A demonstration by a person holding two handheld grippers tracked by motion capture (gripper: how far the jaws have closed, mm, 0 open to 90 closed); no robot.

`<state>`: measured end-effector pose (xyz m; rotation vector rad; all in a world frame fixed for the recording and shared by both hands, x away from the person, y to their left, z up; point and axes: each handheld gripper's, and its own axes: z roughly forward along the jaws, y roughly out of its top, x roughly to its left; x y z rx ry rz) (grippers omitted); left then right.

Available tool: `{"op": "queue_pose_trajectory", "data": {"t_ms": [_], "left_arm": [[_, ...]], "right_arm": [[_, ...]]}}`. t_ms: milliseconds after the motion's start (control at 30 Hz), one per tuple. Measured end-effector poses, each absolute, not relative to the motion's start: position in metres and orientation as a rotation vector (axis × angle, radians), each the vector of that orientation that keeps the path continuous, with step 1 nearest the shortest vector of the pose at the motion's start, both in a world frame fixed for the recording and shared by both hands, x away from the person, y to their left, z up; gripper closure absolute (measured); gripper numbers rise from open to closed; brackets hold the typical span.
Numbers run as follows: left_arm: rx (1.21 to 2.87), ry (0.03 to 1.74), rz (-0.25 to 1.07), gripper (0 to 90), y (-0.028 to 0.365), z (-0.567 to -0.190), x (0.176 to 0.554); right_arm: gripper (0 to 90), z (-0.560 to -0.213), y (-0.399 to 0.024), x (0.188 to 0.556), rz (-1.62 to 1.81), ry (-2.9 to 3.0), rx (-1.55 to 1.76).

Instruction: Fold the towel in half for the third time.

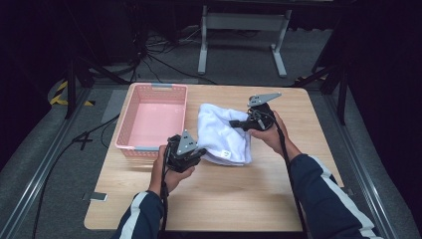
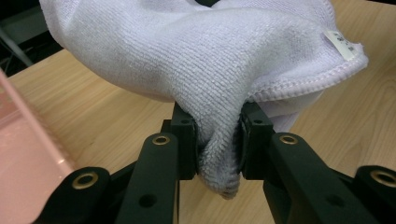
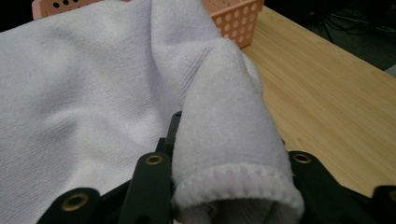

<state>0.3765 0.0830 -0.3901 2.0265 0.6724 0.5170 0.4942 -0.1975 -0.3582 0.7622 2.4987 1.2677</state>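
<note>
Wooden table (image 1: pixel 278 194) | both tongs clamp white towel (image 1: pixel 219 132) | pink basket (image 1: pixel 130 137) beside

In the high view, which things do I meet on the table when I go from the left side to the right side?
Pink basket → left hand-held gripper → white towel → right hand-held gripper.

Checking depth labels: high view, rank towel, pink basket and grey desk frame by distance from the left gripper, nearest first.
From the left gripper:
1. Towel: pinched in its jaws, at table centre.
2. Pink basket: just beyond the gripper, at table left, apart from it.
3. Grey desk frame: on the floor beyond the table's far edge.
</note>
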Motion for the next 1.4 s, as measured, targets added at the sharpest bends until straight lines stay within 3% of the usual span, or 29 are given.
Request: {"op": "queue_pose_trajectory", "data": {"t_ms": [1400], "left_arm": [[1.762,1.010,0.737,72.8,0.205,-0.367,0.381]], "right_arm": [[65.5,-0.321,-0.052,0.536,1.389,2.510,0.677]]}}
